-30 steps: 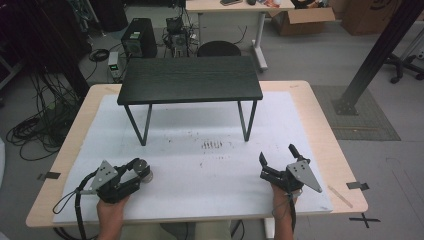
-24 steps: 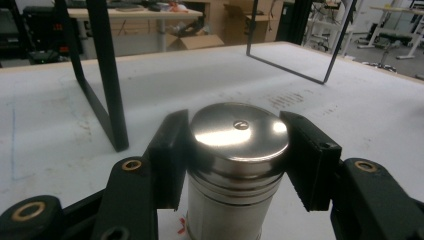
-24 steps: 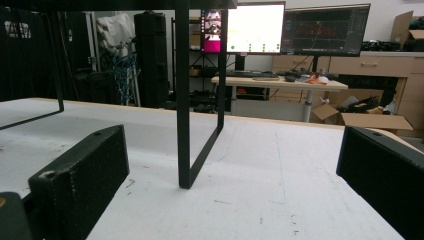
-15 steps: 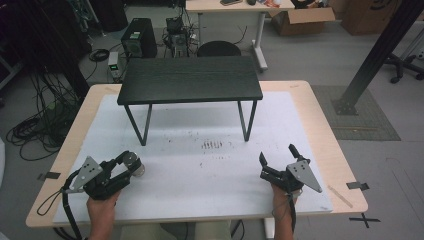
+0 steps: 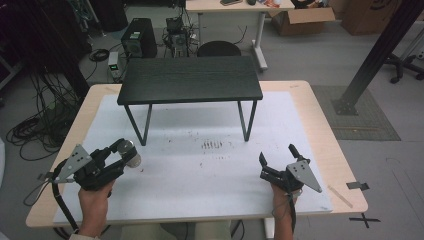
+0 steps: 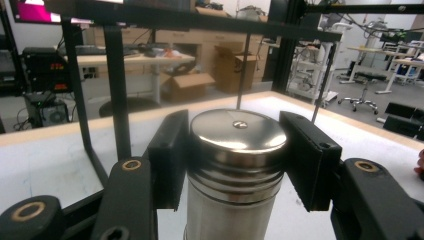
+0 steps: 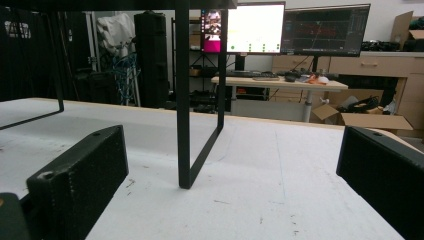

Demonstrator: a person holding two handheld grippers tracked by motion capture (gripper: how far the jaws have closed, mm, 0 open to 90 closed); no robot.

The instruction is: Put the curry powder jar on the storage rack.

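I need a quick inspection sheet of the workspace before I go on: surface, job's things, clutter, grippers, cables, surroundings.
Surface: white mat on a wooden table, scuffed near the middle.
Job's things: steel bottle, capped and upright, gripped near its top.
Clutter: black shelf stand at the far side; tape marks on the table's right edge.
Grippers: left gripper shut on the steel bottle; right gripper open, nothing between its jaws.
Cables: one trails from each gripper toward the person.
Surroundings: desks, monitors, cardboard boxes, floor cables at left.
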